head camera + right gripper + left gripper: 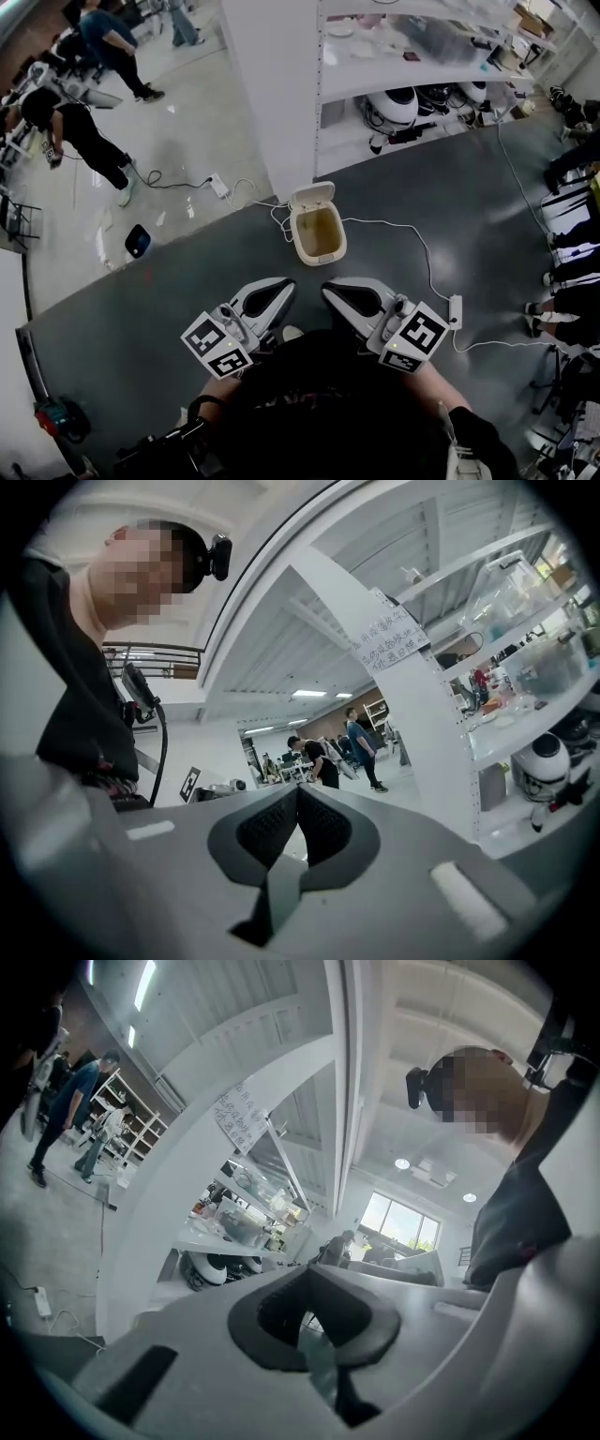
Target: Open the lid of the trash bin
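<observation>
A person holds two grippers side by side, close to the body. The left gripper [284, 286] has its jaws pressed together with nothing between them. The right gripper [329, 288] is likewise closed and empty. The trash bin [319, 255], small and cream-coloured, stands on the dark floor [169, 309] ahead of both grippers, beyond their tips and roughly midway between them, touching neither. Its lid [312, 196] is raised, tilted back on the side farthest from the grippers, and the inside shows. A white cable [412, 244] runs past the bin, on the right gripper's side.
</observation>
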A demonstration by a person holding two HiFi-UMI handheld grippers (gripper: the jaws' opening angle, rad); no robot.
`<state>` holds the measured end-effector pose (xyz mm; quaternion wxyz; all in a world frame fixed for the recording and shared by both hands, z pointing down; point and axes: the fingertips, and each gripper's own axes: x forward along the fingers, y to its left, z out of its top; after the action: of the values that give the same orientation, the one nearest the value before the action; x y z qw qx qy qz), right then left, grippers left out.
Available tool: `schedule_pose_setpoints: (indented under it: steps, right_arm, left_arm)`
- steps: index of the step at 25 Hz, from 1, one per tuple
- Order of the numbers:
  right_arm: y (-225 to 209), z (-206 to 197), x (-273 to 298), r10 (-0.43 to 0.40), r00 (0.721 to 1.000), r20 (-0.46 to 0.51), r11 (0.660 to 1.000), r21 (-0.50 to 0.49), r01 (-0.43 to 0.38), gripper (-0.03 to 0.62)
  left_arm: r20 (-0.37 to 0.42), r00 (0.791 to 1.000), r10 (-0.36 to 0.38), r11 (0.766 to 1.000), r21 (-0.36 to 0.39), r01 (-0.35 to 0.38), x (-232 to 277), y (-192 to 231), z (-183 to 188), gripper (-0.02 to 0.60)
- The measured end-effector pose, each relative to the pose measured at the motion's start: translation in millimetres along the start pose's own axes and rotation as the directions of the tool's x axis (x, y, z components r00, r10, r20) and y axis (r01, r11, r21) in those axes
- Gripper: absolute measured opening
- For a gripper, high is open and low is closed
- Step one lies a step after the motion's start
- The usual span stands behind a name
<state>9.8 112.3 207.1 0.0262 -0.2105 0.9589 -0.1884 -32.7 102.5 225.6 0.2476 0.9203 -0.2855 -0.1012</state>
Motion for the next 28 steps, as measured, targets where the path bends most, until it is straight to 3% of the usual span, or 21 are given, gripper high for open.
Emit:
schedule_pose_setpoints:
  steps: [15, 28]
  right_arm:
    - [16.3, -7.2, -7.2, -0.037, 0.999, 0.016, 0.999, -0.005, 0.038, 0.006]
    - [22.6, -10.5, -12.9, -0.022, 1.000, 0.015, 1.000, 0.003, 0.022, 0.006]
  left_arm:
    - [-0.010, 0.999, -0.033, 0.999, 0.039, 0.034, -11.1, -13.0, -1.6, 0.002]
    - [-0.012, 1.000, 0.007, 0.999, 0.045, -0.006, -15.6, -18.0, -6.8, 0.002]
